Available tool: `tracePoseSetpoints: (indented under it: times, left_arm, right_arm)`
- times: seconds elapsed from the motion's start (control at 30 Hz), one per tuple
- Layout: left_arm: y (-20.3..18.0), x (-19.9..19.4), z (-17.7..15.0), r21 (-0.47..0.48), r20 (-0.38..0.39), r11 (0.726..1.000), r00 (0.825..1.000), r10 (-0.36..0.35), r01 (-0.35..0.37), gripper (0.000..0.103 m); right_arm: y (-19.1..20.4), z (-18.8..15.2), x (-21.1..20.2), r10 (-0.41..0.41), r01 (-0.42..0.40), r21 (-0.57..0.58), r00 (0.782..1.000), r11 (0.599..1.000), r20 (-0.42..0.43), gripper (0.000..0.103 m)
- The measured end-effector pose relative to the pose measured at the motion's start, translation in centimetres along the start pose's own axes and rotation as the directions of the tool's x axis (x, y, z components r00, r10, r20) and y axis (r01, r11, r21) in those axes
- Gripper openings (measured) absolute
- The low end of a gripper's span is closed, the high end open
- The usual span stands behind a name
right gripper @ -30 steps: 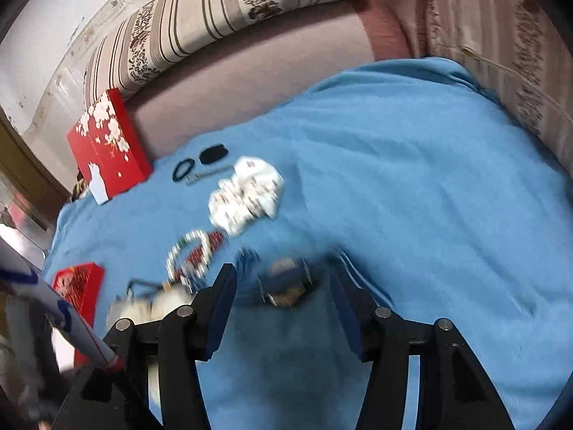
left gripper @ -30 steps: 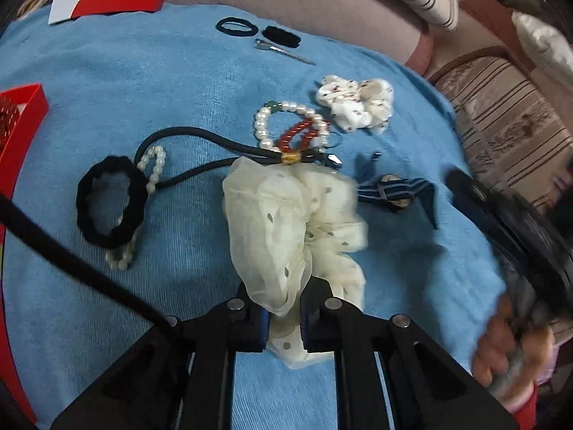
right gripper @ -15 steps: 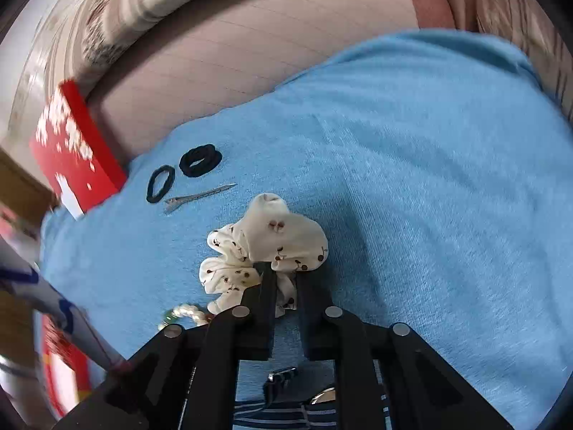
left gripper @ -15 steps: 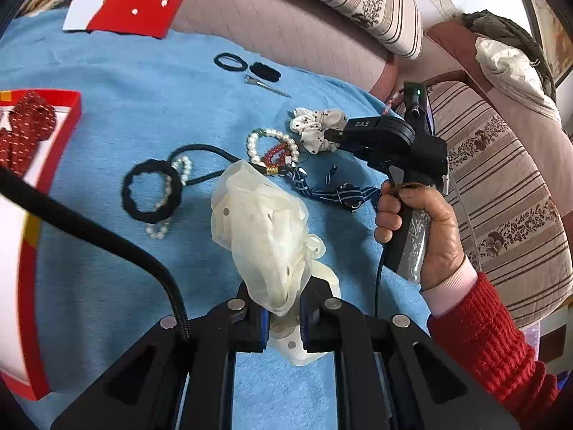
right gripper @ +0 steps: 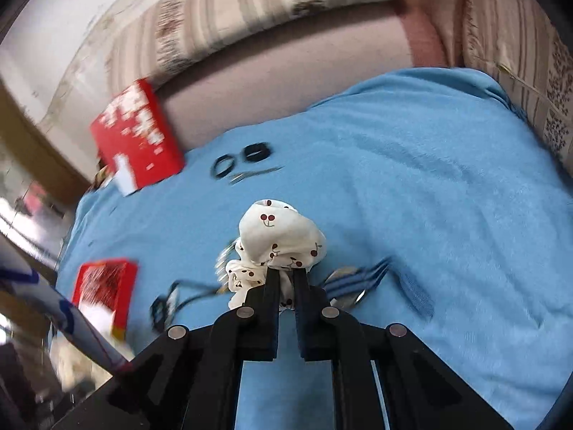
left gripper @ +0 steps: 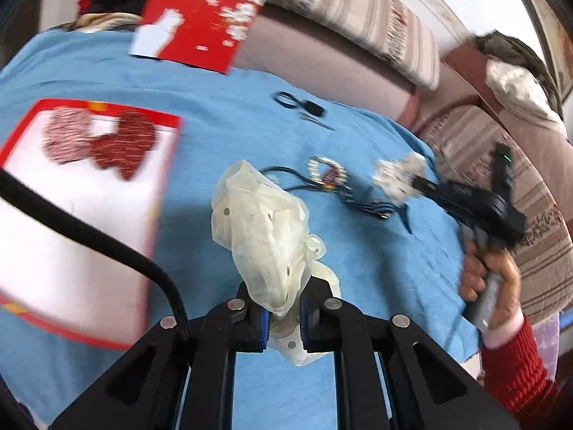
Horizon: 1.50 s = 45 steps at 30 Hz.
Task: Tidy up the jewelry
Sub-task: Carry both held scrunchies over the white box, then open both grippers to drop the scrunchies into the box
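My left gripper (left gripper: 283,317) is shut on a cream dotted scrunchie (left gripper: 265,225) and holds it above the blue cloth. My right gripper (right gripper: 284,276) is shut on a white cherry-print scrunchie (right gripper: 281,238), lifted off the cloth; both also show at the right of the left wrist view (left gripper: 399,175). A red-rimmed white tray (left gripper: 71,222) with dark red beaded pieces (left gripper: 121,143) lies to the left. A pearl bracelet with a red one inside (left gripper: 327,173), a black cord and a striped navy bow (left gripper: 376,208) lie in the middle.
Two black hair ties (right gripper: 240,159) and a metal clip (right gripper: 256,173) lie near the far edge of the blue cloth (right gripper: 429,197). A red flowered box lid (left gripper: 204,14) leans against the sofa back. Striped cushions stand behind and at the right.
My right gripper has lifted the cherry-print scrunchie off the cloth. My left gripper has carried the cream scrunchie higher and to the left, toward the red tray.
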<state>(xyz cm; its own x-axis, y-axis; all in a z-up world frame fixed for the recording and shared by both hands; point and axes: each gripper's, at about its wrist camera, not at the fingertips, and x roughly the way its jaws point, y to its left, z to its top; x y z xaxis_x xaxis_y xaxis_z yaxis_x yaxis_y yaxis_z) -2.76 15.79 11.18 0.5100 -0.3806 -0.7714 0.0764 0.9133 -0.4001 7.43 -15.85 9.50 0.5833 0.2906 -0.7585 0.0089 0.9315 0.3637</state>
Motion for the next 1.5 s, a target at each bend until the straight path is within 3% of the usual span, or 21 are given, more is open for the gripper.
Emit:
tracePoseSetpoints:
  times: [0.2, 0.33, 0.5, 0.57, 0.7, 0.77, 0.83, 0.93, 0.97, 1.03, 1.1, 1.2, 1.33, 1.5]
  left_arm:
    - [6.8, -4.4, -0.4, -0.083, 0.039, 0.988, 0.990, 0.137, -0.133, 0.012]
    - [12.3, -6.0, -0.3, -0.148, 0.032, 0.952, 0.961, 0.274, -0.267, 0.012]
    - [19.0, -6.5, 0.1, -0.236, -0.009, 0.885, 0.911, 0.412, -0.402, 0.012]
    - [20.9, -6.7, 0.2, -0.255, -0.017, 0.860, 0.892, 0.453, -0.442, 0.012]
    - [23.2, -6.6, 0.4, -0.279, -0.041, 0.844, 0.884, 0.467, -0.459, 0.014]
    - [23.5, -6.3, 0.4, -0.280, -0.046, 0.839, 0.880, 0.473, -0.466, 0.019]
    - [23.8, -6.5, 0.5, -0.293, -0.039, 0.833, 0.876, 0.480, -0.469, 0.026]
    - [23.5, -7.1, 0.6, -0.306, -0.016, 0.846, 0.891, 0.455, -0.437, 0.035]
    - [23.2, -7.4, 0.5, -0.308, -0.005, 0.847, 0.891, 0.455, -0.434, 0.038]
    - [22.4, -8.4, 0.3, -0.305, 0.023, 0.852, 0.891, 0.453, -0.426, 0.040]
    - [21.6, -9.5, -0.1, -0.307, 0.056, 0.849, 0.882, 0.468, -0.431, 0.049]
    - [20.6, -11.1, -1.0, -0.327, 0.091, 0.828, 0.857, 0.507, -0.456, 0.054]
    - [18.8, -12.4, -2.7, -0.338, 0.106, 0.807, 0.832, 0.544, -0.484, 0.056]
    - [17.3, -12.7, -3.9, -0.340, 0.108, 0.798, 0.822, 0.559, -0.498, 0.056]
  right_arm:
    - [6.8, -2.7, -1.4, 0.115, -0.120, -0.089, 0.992, 0.989, -0.052, 0.008]
    - [13.4, -5.0, -0.2, 0.212, -0.230, -0.145, 0.969, 0.962, -0.129, 0.008]
    - [20.7, -8.4, 3.0, 0.306, -0.344, -0.156, 0.925, 0.926, -0.226, 0.008]
    - [23.4, -9.7, 4.8, 0.314, -0.364, -0.166, 0.912, 0.916, -0.265, 0.008]
    - [26.4, -12.1, 8.1, 0.268, -0.346, -0.222, 0.910, 0.912, -0.317, 0.008]
    - [27.2, -12.9, 9.4, 0.245, -0.335, -0.240, 0.908, 0.911, -0.340, 0.012]
    - [27.7, -13.8, 10.1, 0.188, -0.294, -0.295, 0.921, 0.909, -0.340, 0.016]
    - [27.5, -14.4, 8.3, 0.181, -0.291, -0.358, 0.933, 0.887, -0.310, 0.046]
    - [27.3, -14.4, 7.5, 0.180, -0.285, -0.377, 0.940, 0.881, -0.290, 0.052]
    - [26.8, -14.4, 5.6, 0.177, -0.264, -0.423, 0.956, 0.867, -0.235, 0.056]
    - [26.7, -14.6, 4.9, 0.143, -0.225, -0.454, 0.968, 0.862, -0.206, 0.056]
    - [26.9, -15.6, 5.8, 0.090, -0.191, -0.473, 0.970, 0.860, -0.227, 0.055]
    - [27.0, -17.2, 8.3, 0.053, -0.189, -0.453, 0.954, 0.871, -0.296, 0.032]
    - [26.7, -17.7, 9.3, 0.022, -0.157, -0.396, 0.946, 0.905, -0.325, 0.021]
